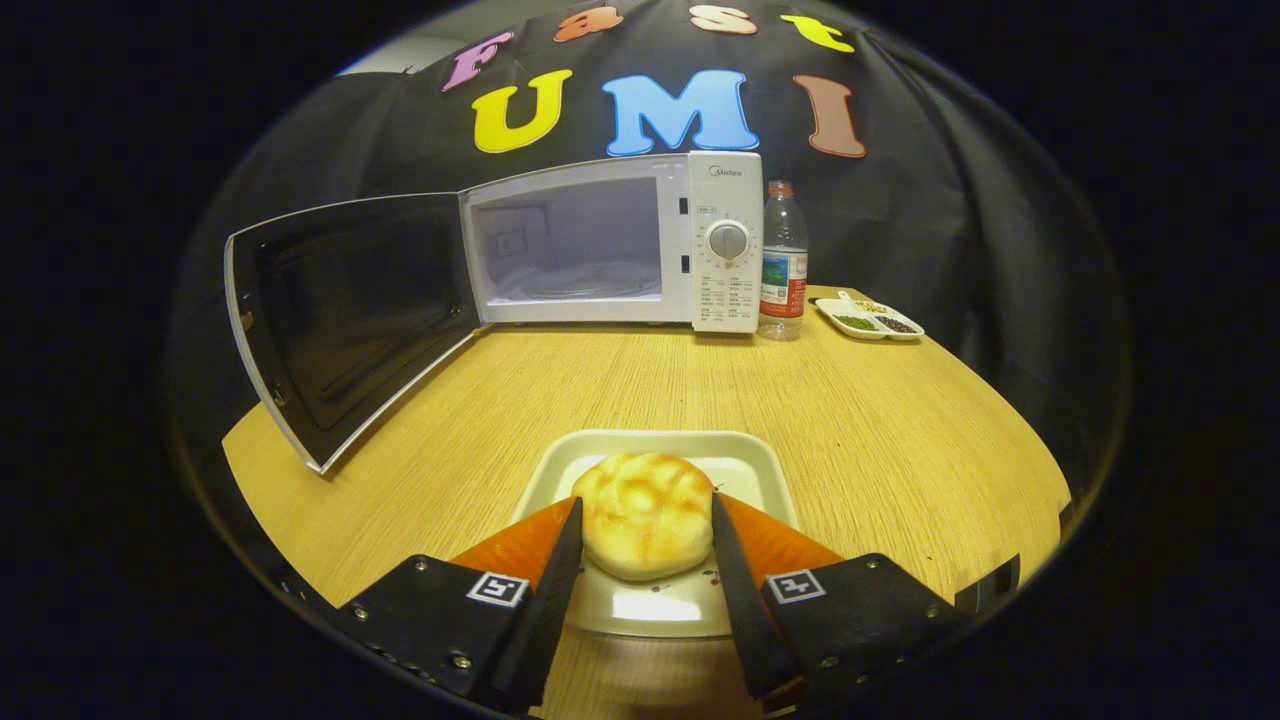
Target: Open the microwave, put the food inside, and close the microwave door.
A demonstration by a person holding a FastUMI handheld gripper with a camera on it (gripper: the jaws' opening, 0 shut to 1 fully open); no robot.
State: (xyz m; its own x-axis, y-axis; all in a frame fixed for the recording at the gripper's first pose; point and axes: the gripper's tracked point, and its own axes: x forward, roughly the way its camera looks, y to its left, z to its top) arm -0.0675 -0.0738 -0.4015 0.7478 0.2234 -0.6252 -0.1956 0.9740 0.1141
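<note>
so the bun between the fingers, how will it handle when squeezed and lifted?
The bun looks puffy, so probably soft and light; a hard squeeze may dent it. Its rounded sides meet the fingers narrowly, so it could slip or roll onto the plate.

a pale wood-grain bench (pixel 820 400) with a matt finish carries a glossy white plate (pixel 745 455), a soft-looking bun (pixel 645 510) with a smooth golden crust between the gripper (pixel 645 515) fingers, a white smooth-plastic microwave (pixel 725 200) with its dark glossy door (pixel 340 300) open, and a clear plastic bottle (pixel 783 260).
</note>
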